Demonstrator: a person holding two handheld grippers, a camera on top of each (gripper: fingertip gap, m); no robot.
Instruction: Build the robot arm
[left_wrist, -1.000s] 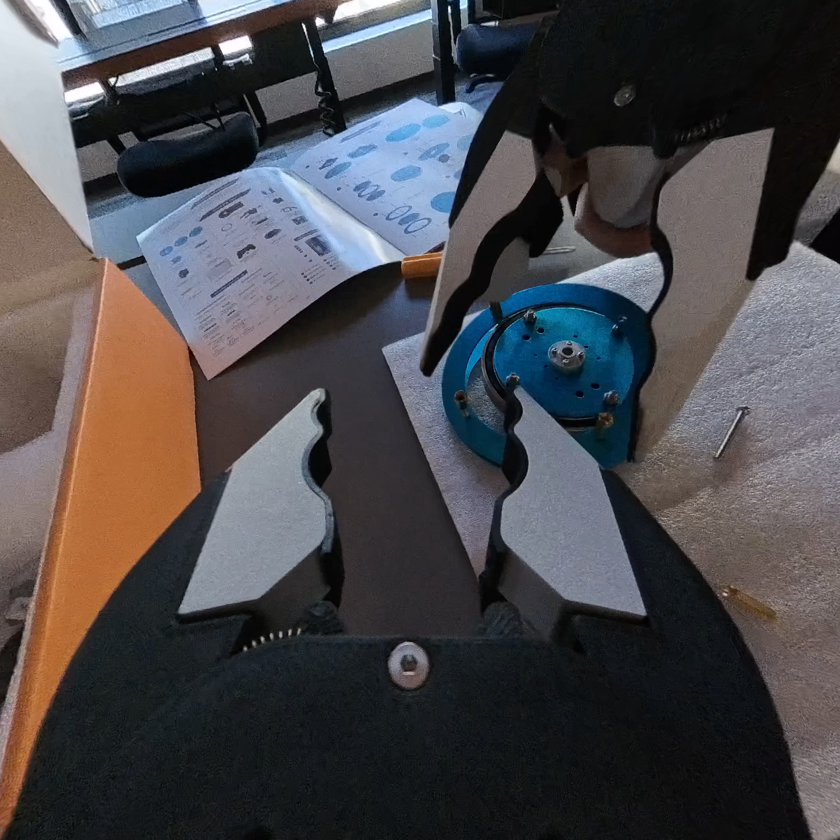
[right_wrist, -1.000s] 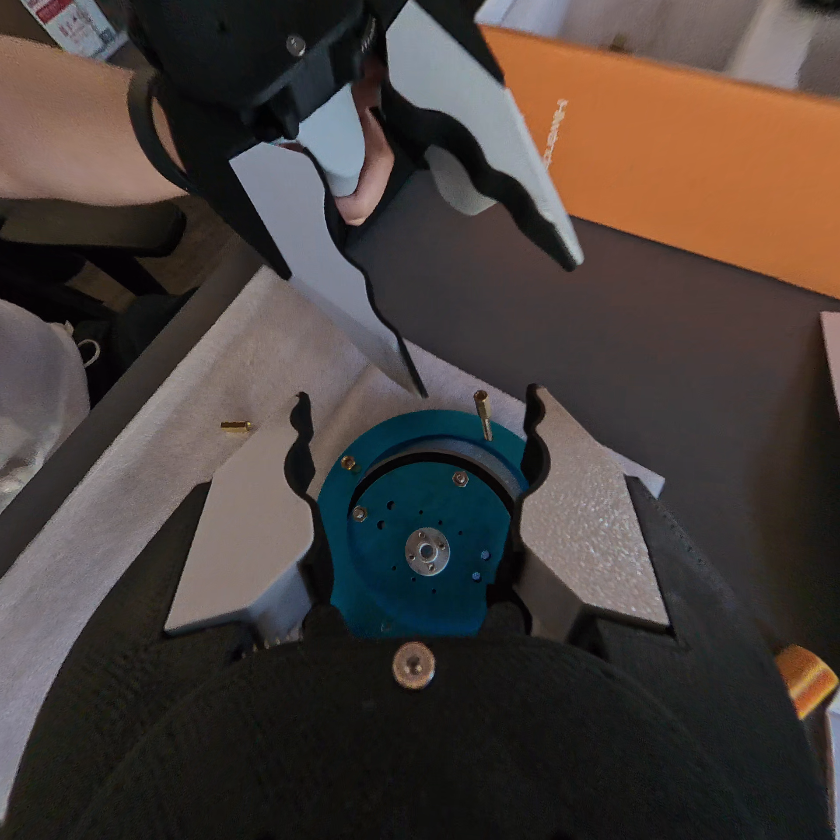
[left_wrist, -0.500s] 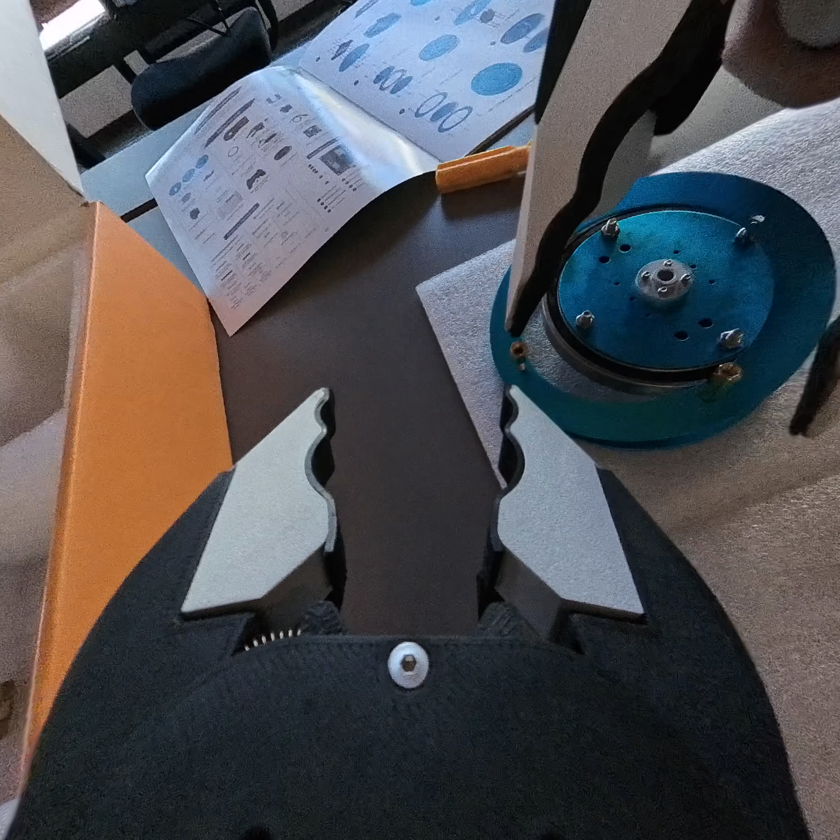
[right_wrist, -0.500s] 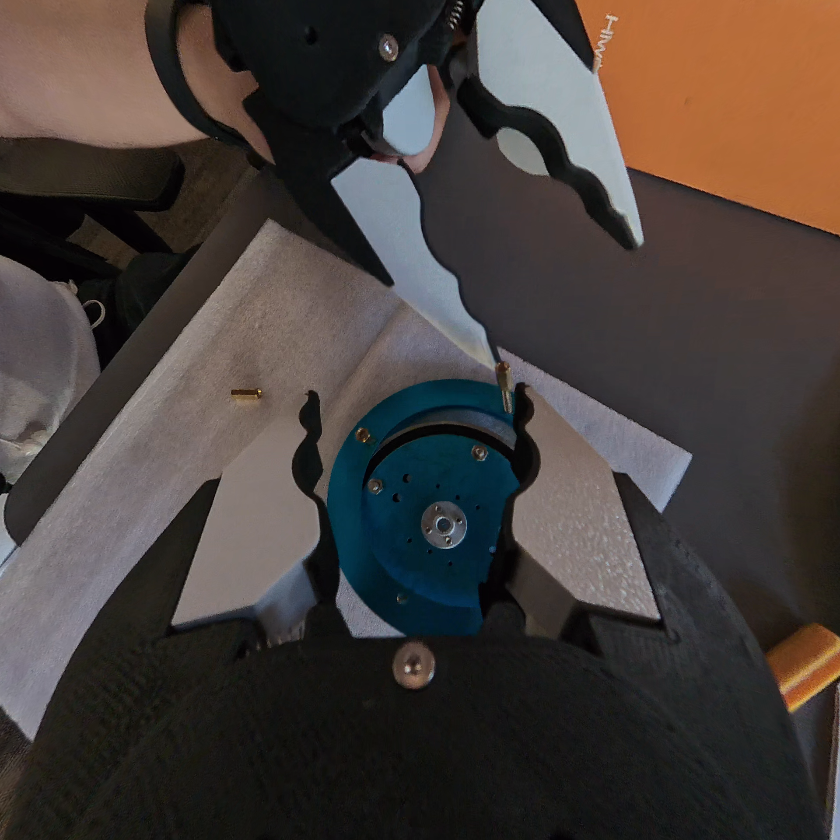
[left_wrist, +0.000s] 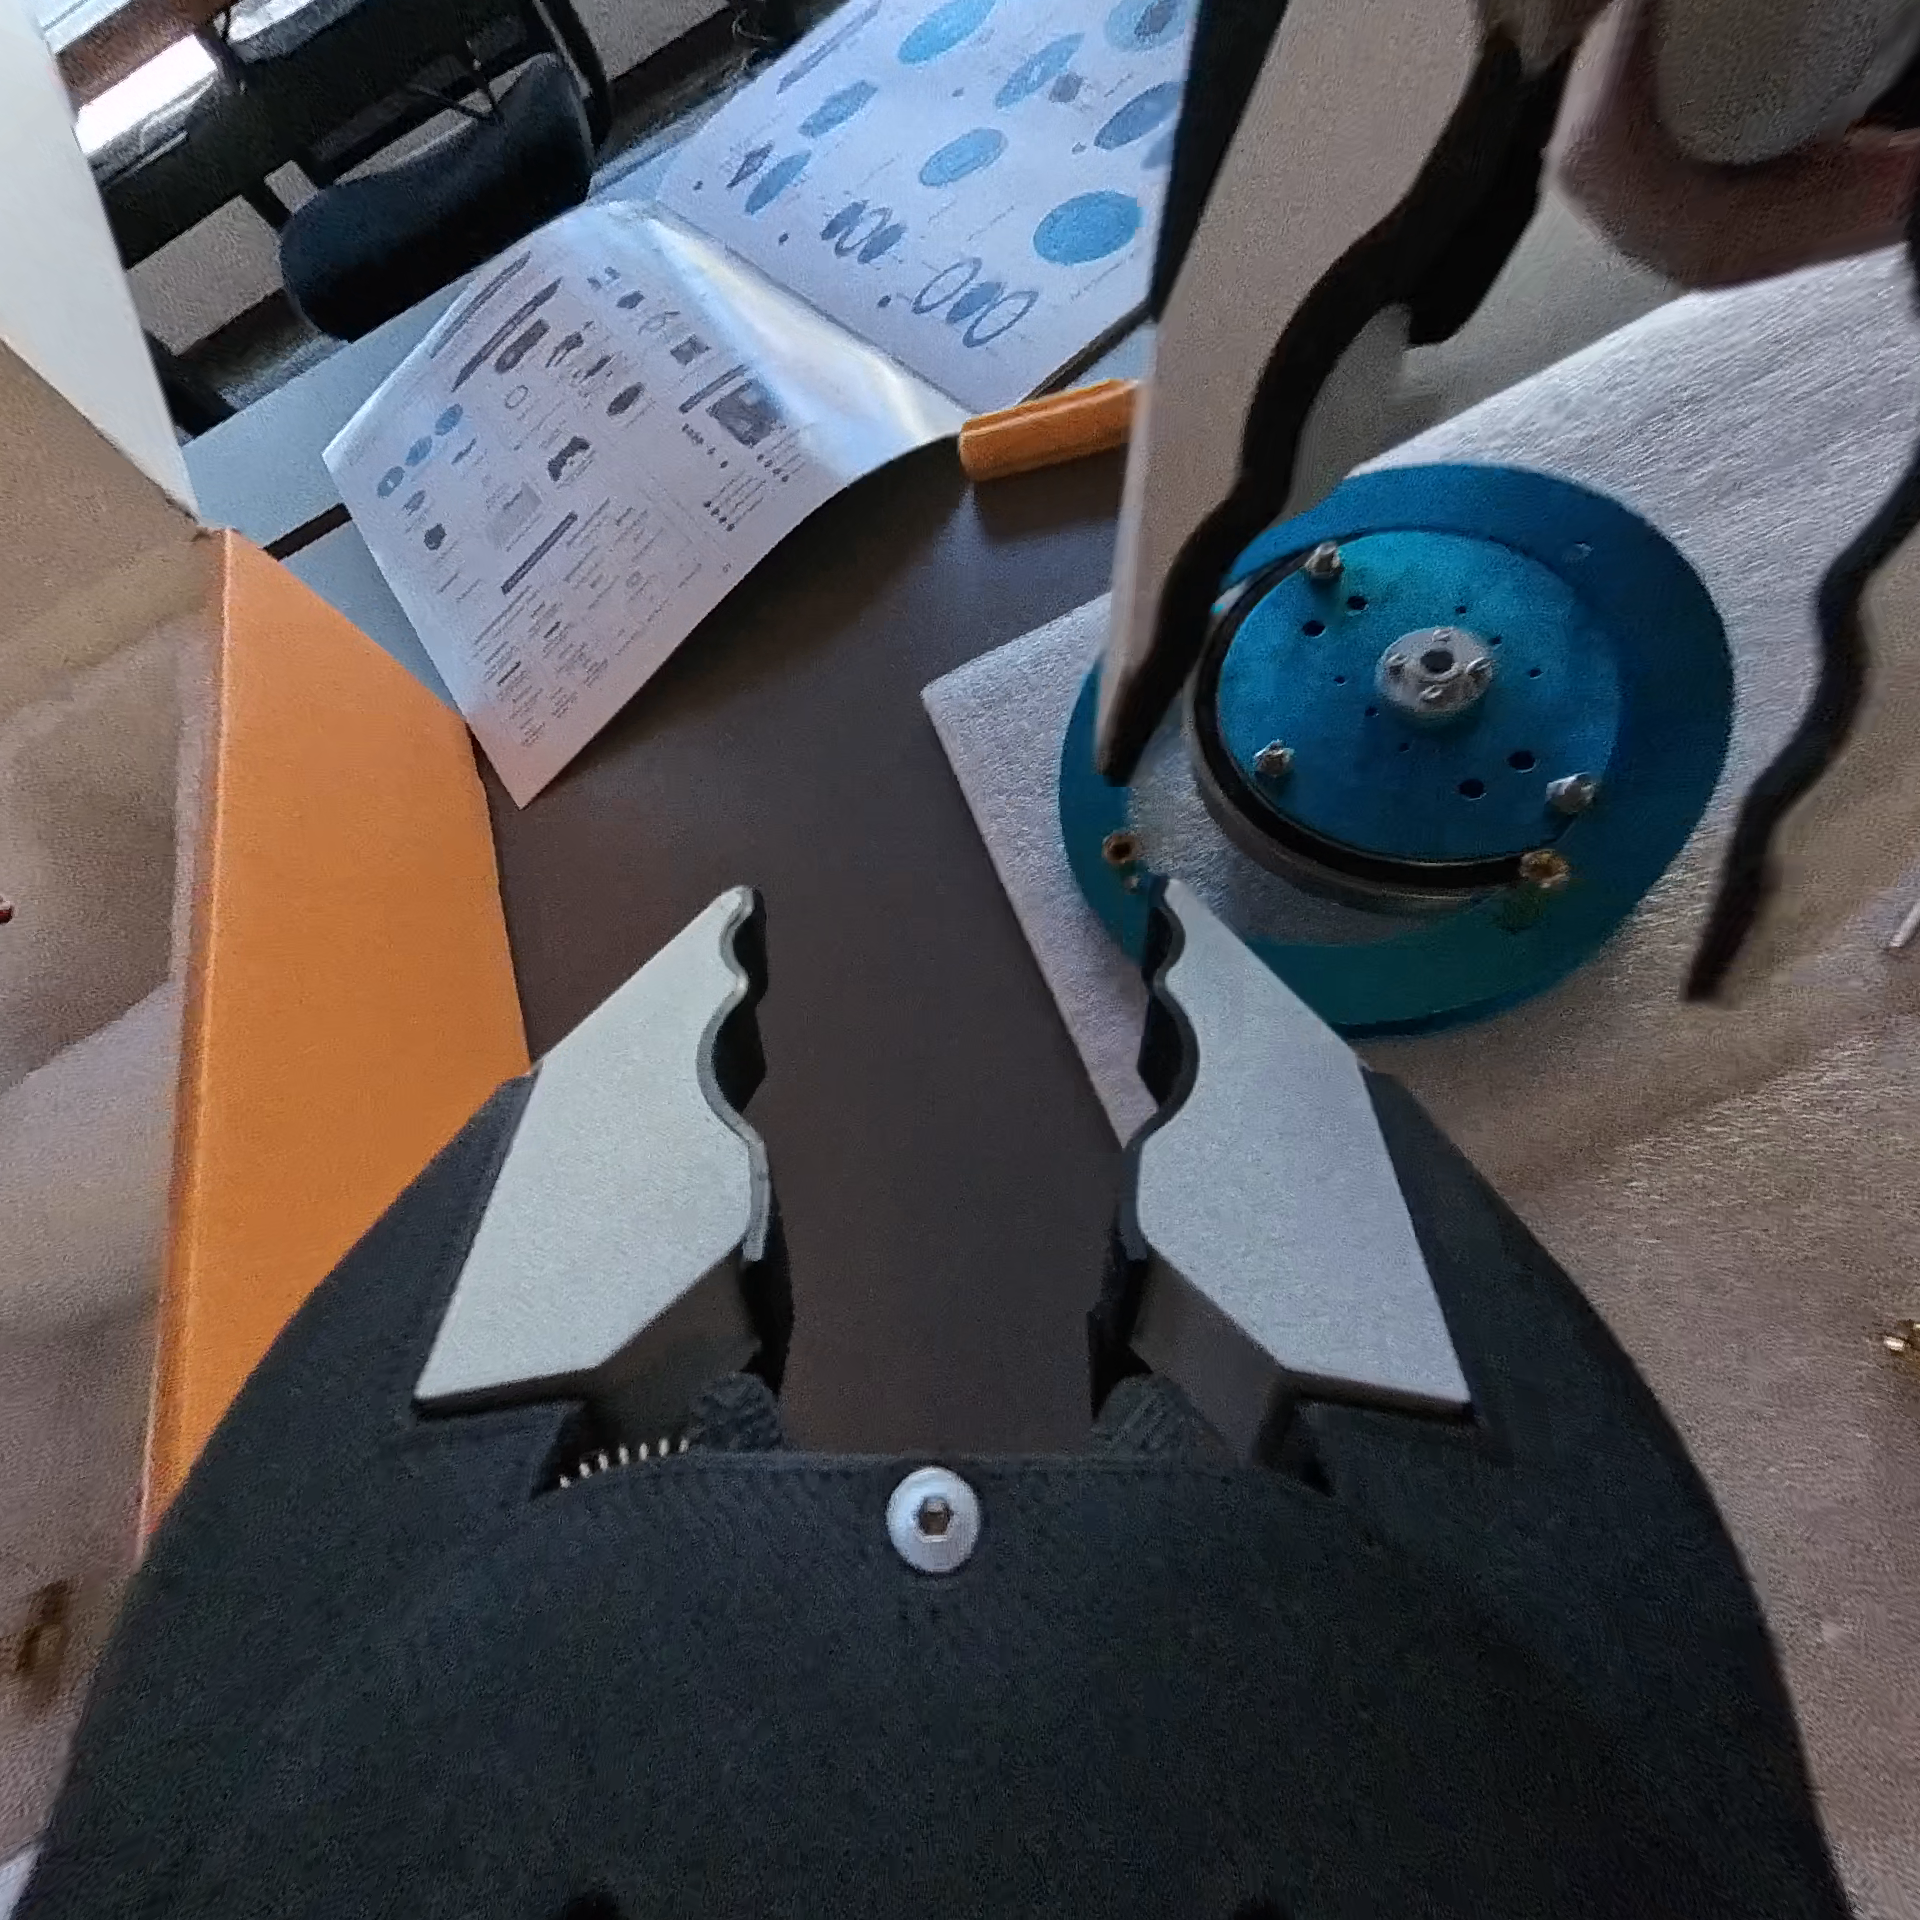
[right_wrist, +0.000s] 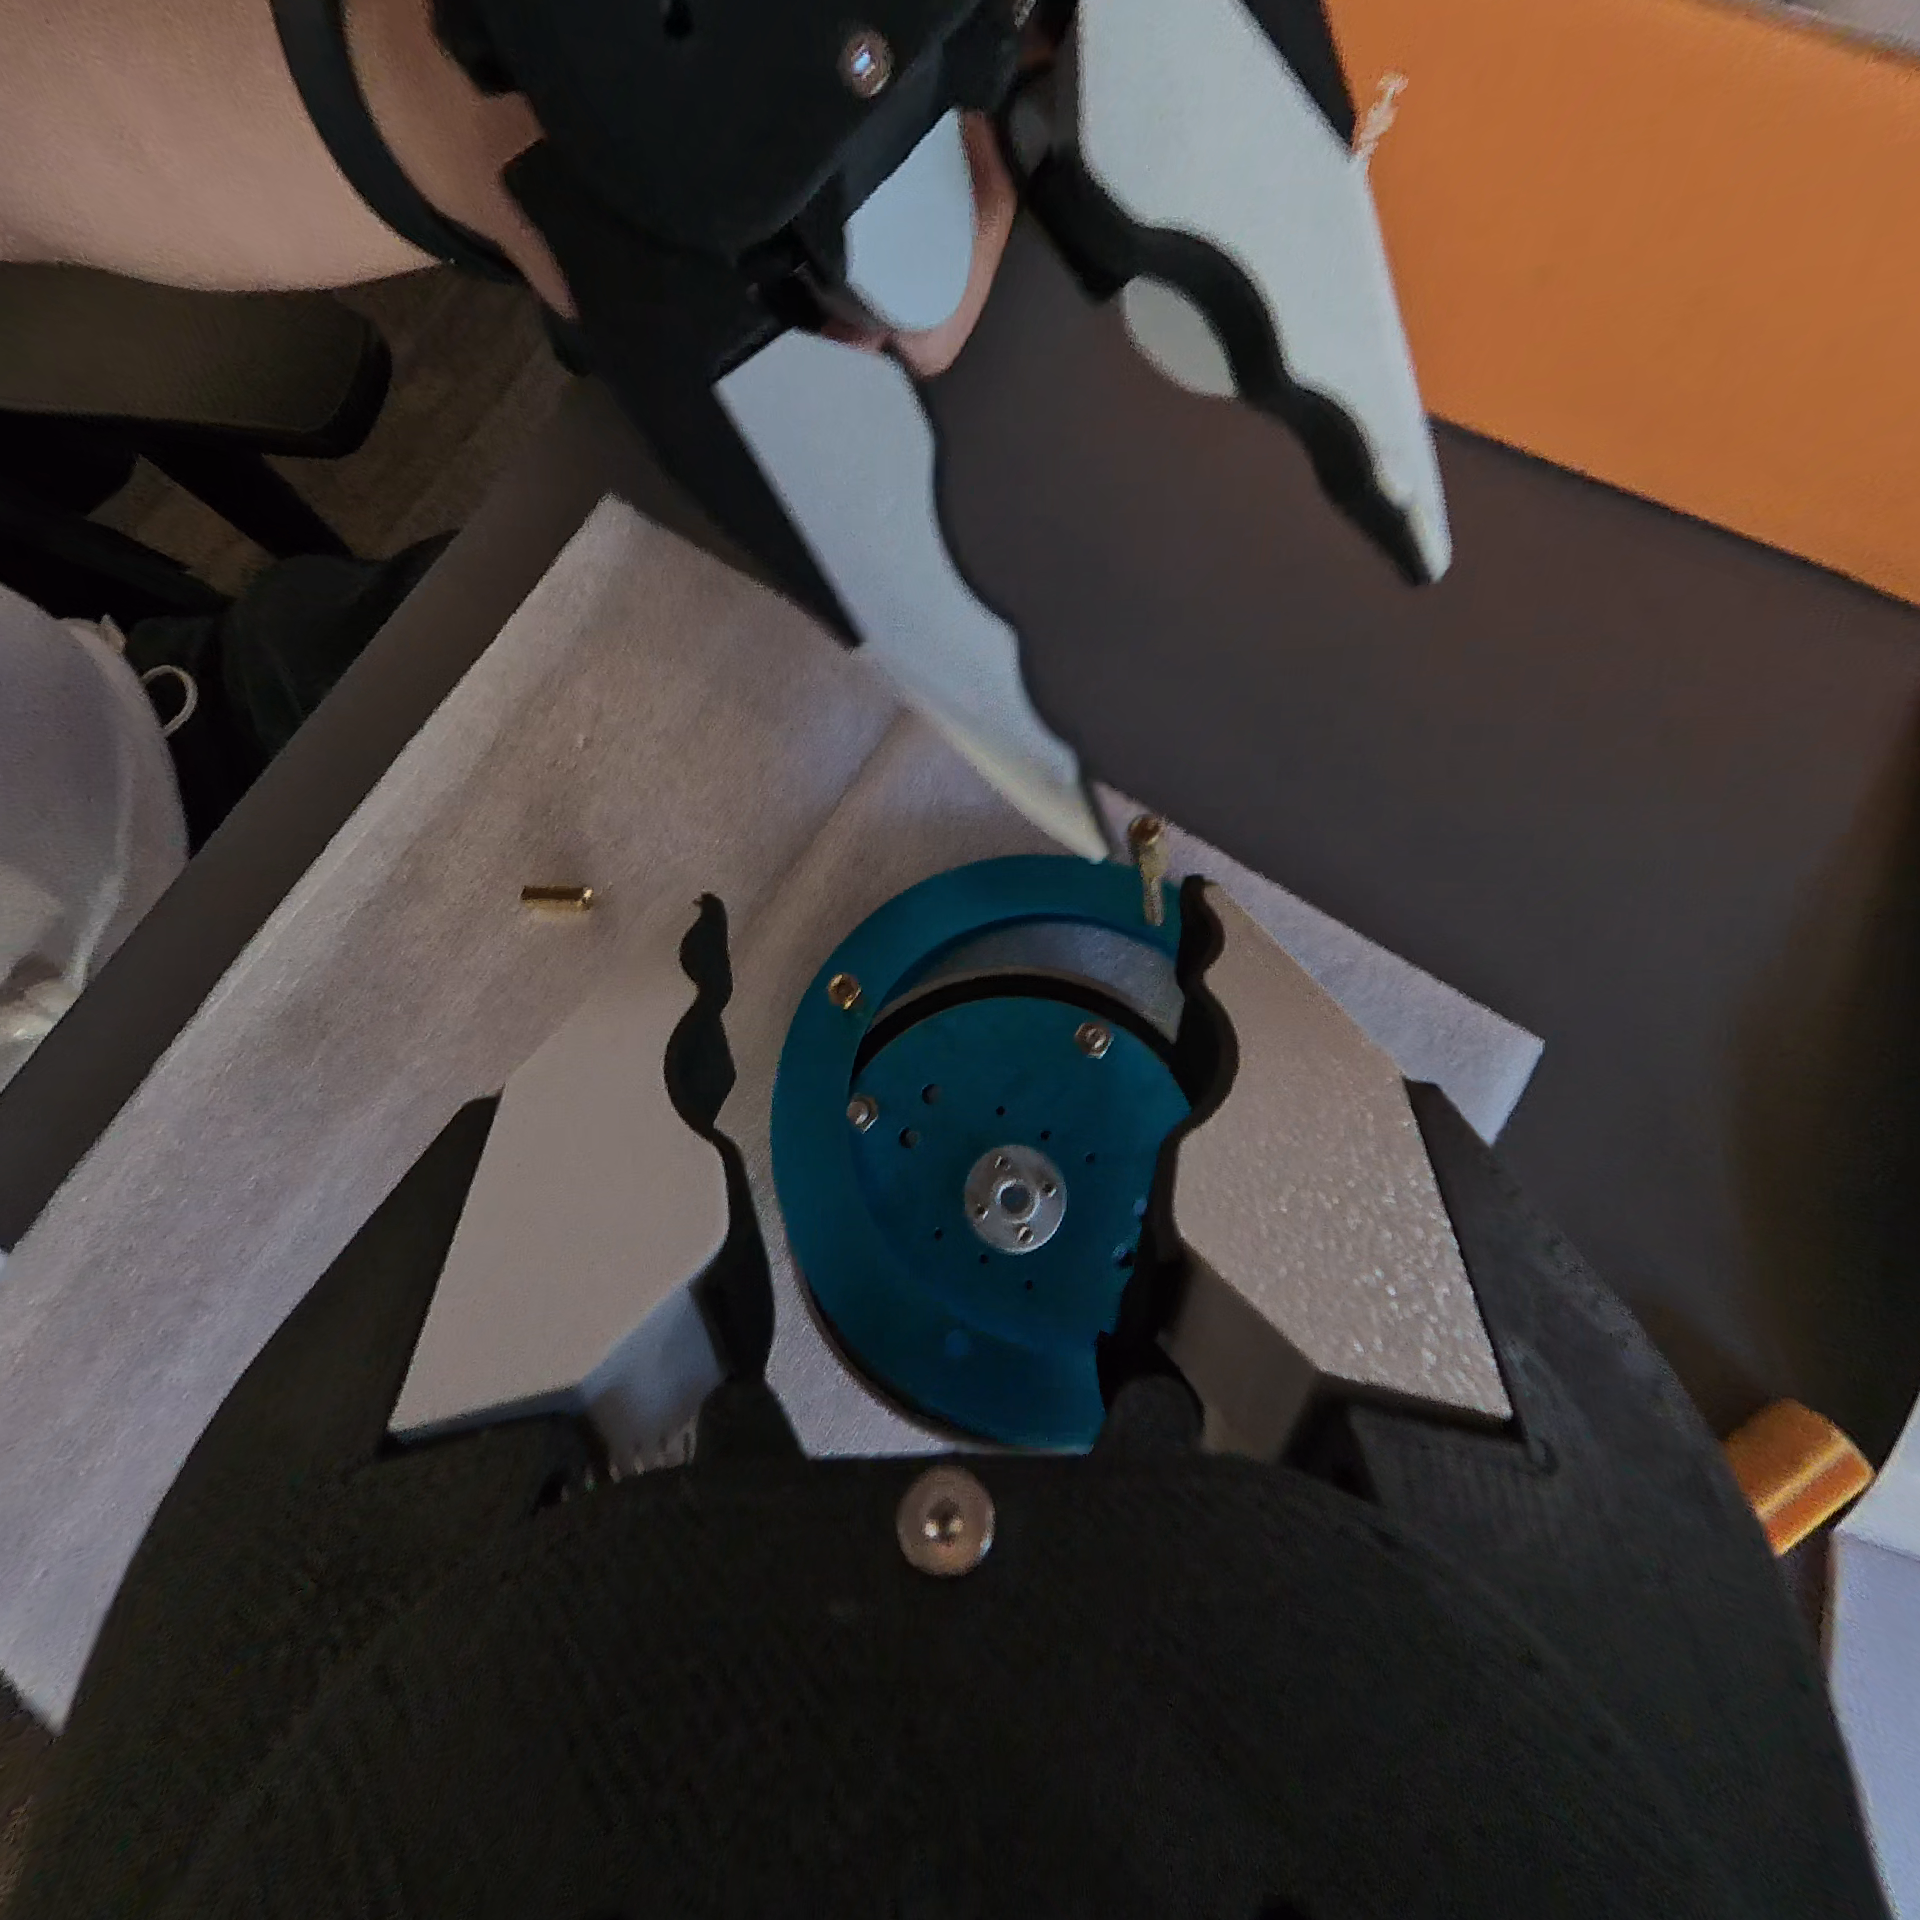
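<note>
A blue round plate assembly (left_wrist: 1434, 727), a smaller blue disc with a silver hub on a wider blue ring, lies on a white foam sheet (left_wrist: 1558, 1195). My right gripper (right_wrist: 951, 904) is open and straddles the assembly (right_wrist: 997, 1143), which sits against its right finger with a gap on the left. It also shows in the left wrist view (left_wrist: 1413, 878). My left gripper (left_wrist: 956, 904) is open and empty over the dark table. In the right wrist view (right_wrist: 1257, 701) its near fingertip reaches the ring's far rim beside an upright brass standoff (right_wrist: 1148, 862).
An orange box (left_wrist: 332, 935) runs along the left. An open printed manual (left_wrist: 727, 364) and an orange tool handle (left_wrist: 1039, 436) lie beyond. A loose brass standoff (right_wrist: 556, 896) and a screw (left_wrist: 1901, 925) lie on the foam. A person's forearm (right_wrist: 208, 156) is at the right wrist view's top left.
My left gripper has come lower and closer, its fingertip now at the ring's rim by the standoff. My right gripper has shifted so the assembly lies toward its right finger. Both stay open.
</note>
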